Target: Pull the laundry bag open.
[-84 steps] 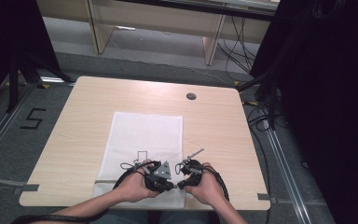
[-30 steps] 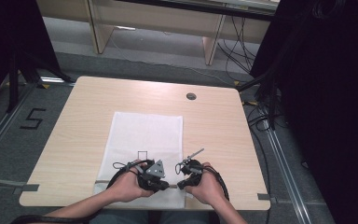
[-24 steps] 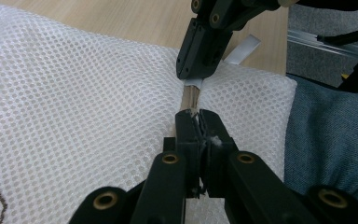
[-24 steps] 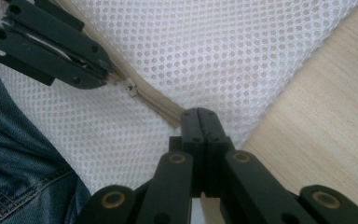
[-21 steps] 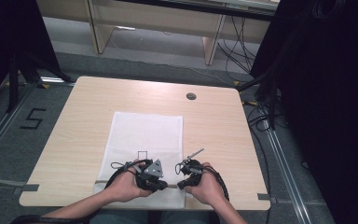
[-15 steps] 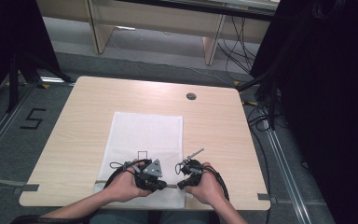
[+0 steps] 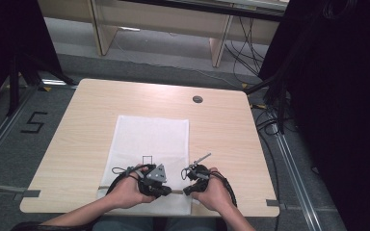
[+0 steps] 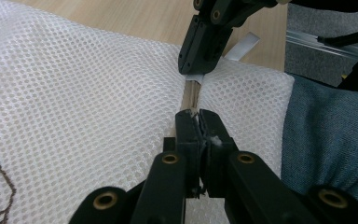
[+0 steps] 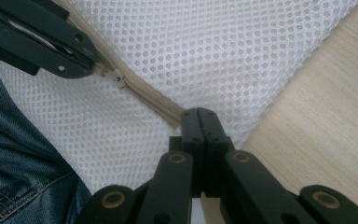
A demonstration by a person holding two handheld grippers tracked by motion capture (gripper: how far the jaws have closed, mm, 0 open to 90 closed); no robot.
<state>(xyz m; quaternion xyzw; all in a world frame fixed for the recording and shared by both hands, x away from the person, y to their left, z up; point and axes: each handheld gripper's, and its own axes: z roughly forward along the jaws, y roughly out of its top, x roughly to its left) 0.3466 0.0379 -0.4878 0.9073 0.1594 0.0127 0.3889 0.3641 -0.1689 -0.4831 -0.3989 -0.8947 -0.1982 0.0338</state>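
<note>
1. Mesh bag [image 7: 149,144], white, lies flat on the counter [image 7: 231,130], its near edge hanging over the person's lap; a beige zipper [image 9: 144,95] runs along that end.
2. Left gripper [image 8: 198,122] is closed on the zipper line near the slider [image 9: 118,78], likely to draw it along.
3. Right gripper [image 9: 199,116] is clamped on the zipper's end, seemingly anchoring it taut.
4. Both hands sit low at the near edge, close together, grippers pointing toward each other.
</note>
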